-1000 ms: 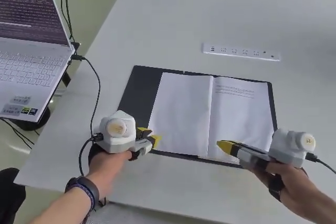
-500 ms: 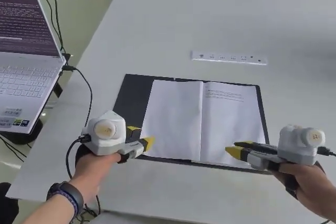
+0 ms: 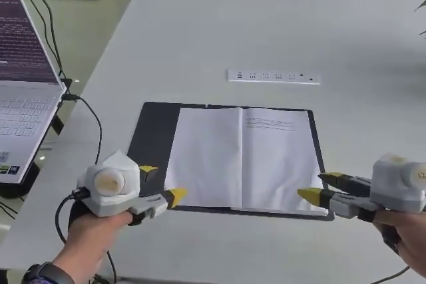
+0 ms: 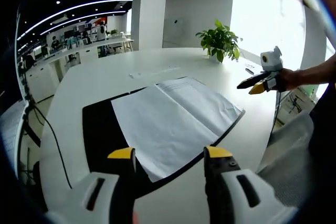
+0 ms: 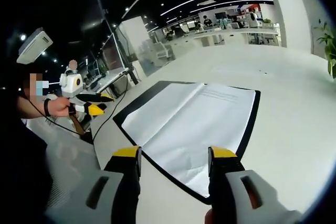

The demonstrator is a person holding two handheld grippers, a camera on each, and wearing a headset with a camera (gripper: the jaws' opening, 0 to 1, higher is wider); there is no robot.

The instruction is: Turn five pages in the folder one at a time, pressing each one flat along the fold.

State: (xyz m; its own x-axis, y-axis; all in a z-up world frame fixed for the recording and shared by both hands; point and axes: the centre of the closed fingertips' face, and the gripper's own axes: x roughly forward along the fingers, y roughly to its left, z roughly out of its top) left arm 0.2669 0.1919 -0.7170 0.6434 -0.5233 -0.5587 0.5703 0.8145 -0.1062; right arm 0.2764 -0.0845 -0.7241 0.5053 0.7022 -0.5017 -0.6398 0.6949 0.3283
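At the middle of the tabletop [image 3: 219, 31] the folder [image 3: 233, 157] lies open, flat. The left gripper [image 3: 162, 183] at its seven o'clock and the right gripper [image 3: 319, 186] at five o'clock hover clear of the paper, jaws parted, empty. Likely trouble: pinching two sheets together, or creasing a corner.

matt black folder [image 3: 154, 139], white paper pages [image 3: 243, 157]
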